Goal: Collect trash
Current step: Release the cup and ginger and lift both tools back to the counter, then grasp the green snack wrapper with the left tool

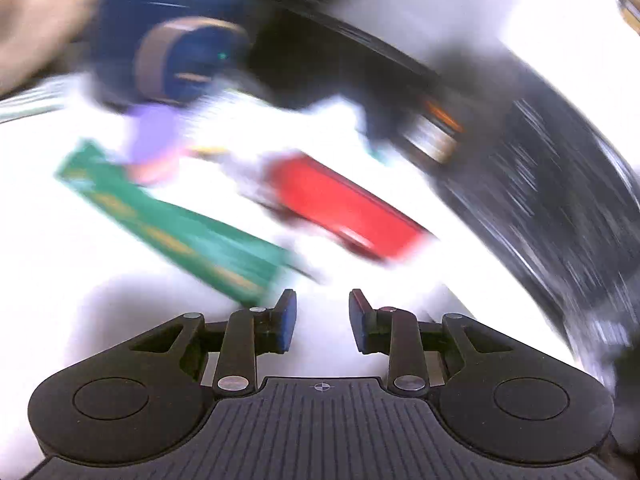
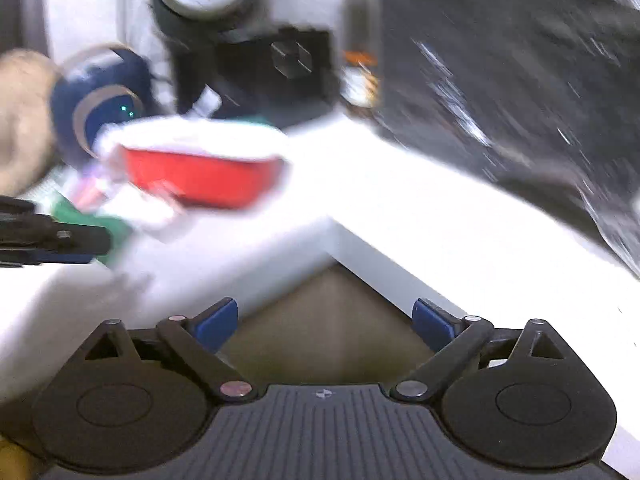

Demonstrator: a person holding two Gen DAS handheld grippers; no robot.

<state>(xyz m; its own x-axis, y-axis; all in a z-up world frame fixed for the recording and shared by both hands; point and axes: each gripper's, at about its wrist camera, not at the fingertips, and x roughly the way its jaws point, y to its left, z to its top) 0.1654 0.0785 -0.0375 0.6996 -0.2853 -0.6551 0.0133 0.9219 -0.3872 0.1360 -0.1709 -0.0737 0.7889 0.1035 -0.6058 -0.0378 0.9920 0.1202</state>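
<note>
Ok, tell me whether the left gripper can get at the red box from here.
Probably yes: the left gripper is open and empty, and only bare white table lies between it and the red box.

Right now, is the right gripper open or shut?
Open. In the right wrist view the right gripper has its blue pads spread wide, with nothing between them.

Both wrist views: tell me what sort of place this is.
Probably a home or office desk: a white tabletop strewn with a red packet and a green packet, beside a dark blue speaker-like gadget. Blur hides finer detail.
</note>
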